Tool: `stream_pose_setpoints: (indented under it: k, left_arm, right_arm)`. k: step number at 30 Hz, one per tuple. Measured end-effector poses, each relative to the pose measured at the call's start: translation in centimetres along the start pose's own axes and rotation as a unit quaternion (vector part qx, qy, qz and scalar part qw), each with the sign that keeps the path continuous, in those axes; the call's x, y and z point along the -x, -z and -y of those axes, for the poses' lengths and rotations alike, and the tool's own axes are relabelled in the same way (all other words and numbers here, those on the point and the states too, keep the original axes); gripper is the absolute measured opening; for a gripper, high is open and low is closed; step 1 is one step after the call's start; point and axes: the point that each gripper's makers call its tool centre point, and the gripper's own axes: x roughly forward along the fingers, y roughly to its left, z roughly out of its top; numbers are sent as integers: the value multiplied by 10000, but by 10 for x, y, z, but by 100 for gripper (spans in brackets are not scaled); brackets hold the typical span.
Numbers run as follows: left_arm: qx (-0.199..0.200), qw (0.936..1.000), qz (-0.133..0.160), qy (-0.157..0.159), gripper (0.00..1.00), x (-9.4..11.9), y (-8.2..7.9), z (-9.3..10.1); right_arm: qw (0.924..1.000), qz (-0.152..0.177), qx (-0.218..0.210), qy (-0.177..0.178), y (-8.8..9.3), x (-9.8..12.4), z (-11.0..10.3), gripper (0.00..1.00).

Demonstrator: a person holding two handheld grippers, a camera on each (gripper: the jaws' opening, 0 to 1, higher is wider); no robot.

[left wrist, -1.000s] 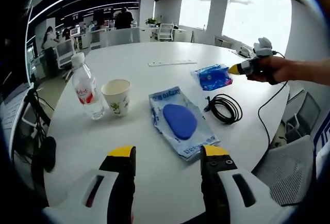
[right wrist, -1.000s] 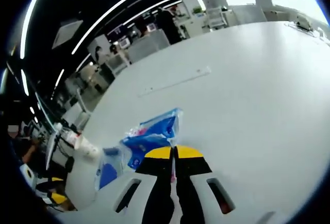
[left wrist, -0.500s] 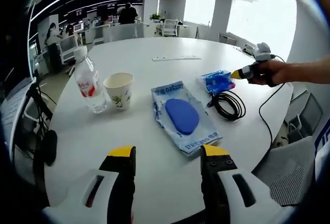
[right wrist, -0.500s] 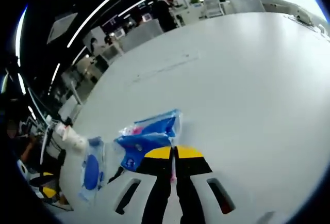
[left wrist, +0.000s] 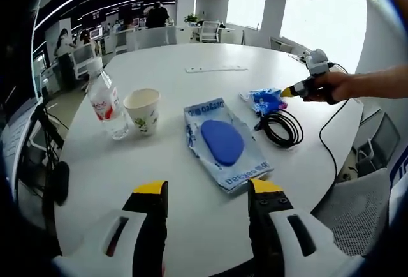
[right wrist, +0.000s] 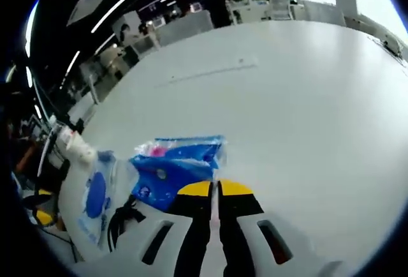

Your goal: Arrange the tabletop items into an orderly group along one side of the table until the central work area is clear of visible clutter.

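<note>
The right gripper [right wrist: 214,187] is seen with its yellow-tipped jaws pressed together, apparently pinching the near edge of the small blue packet [right wrist: 171,172], though the contact itself is hidden under the jaw tips. In the left gripper view the same gripper [left wrist: 294,89] is held by a hand [left wrist: 331,87] at the far right of the round white table [left wrist: 159,168], its tip touching the small blue packet [left wrist: 266,99]. The left gripper [left wrist: 207,191] is held low over the near table edge with its jaws apart and nothing between them. The large clear packet with a blue oval pad [left wrist: 223,143] is laid flat near the table's middle, just ahead of the left gripper. A coiled black cable [left wrist: 281,129] is placed just right of it, near the small blue packet. A paper cup [left wrist: 143,111] is stood upright to the left of the large packet, with a water bottle [left wrist: 107,103] upright just beside it, nearer the left edge. A flat white strip [left wrist: 215,69] is laid farther back on the table, well apart from the rest. In the right gripper view the large packet [right wrist: 95,195] and the cable [right wrist: 121,223] are seen left of the jaws.
</note>
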Motion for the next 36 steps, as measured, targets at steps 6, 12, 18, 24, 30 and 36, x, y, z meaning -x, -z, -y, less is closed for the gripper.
stream_pose_setpoints:
  k: [6, 12, 18, 24, 30, 36]
  left_arm:
    - [85, 10000, 13, 7, 50, 2, 2, 3]
    - [142, 9999, -50, -57, 49, 1, 9, 2]
    - [214, 9998, -13, 2, 50, 0, 10, 8]
    - [303, 9995, 1, 58, 49, -3, 10, 13]
    - [442, 9989, -48, 115, 47, -8, 14, 20]
    - [659, 9976, -110, 201, 47, -15, 17, 26]
  right_arm:
    - [9998, -85, 198, 47, 0, 2, 2, 7]
    - [9995, -61, 290, 65, -5, 6, 2, 9]
    - [9995, -38, 288, 92, -8, 6, 6, 9]
    - [9993, -7, 373, 81, -12, 8, 8, 9]
    - [9987, 19, 511, 42, -18, 6, 4, 8]
    - [9975, 32, 704, -36, -22, 4, -10, 8]
